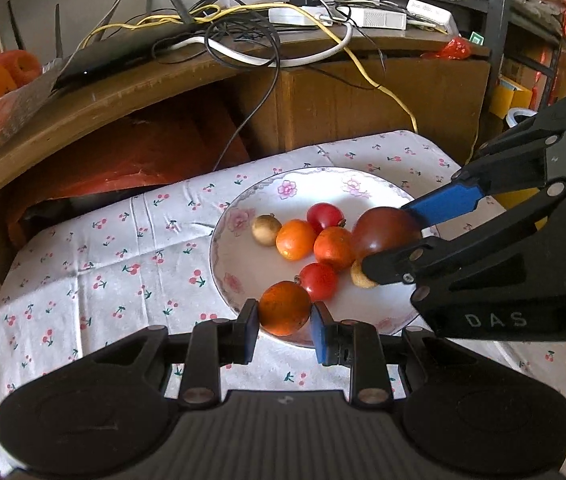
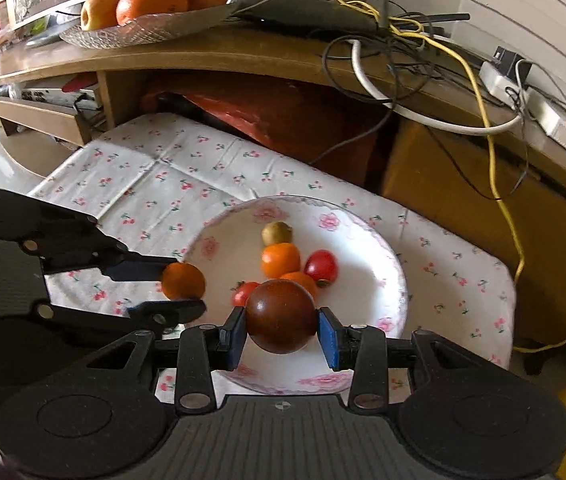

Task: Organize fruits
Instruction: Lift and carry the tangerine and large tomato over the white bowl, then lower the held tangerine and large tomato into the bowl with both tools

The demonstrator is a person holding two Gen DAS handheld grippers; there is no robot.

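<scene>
small orange mandarin (image 1: 285,308) pinched in left gripper (image 1: 285,326) jaws over near rim of white floral plate (image 1: 243,208) | dark maroon round fruit (image 2: 281,316) clamped in right gripper (image 2: 281,336) jaws above plate, reaching in level from the right | cherry-print cloth on table (image 1: 123,248)
</scene>
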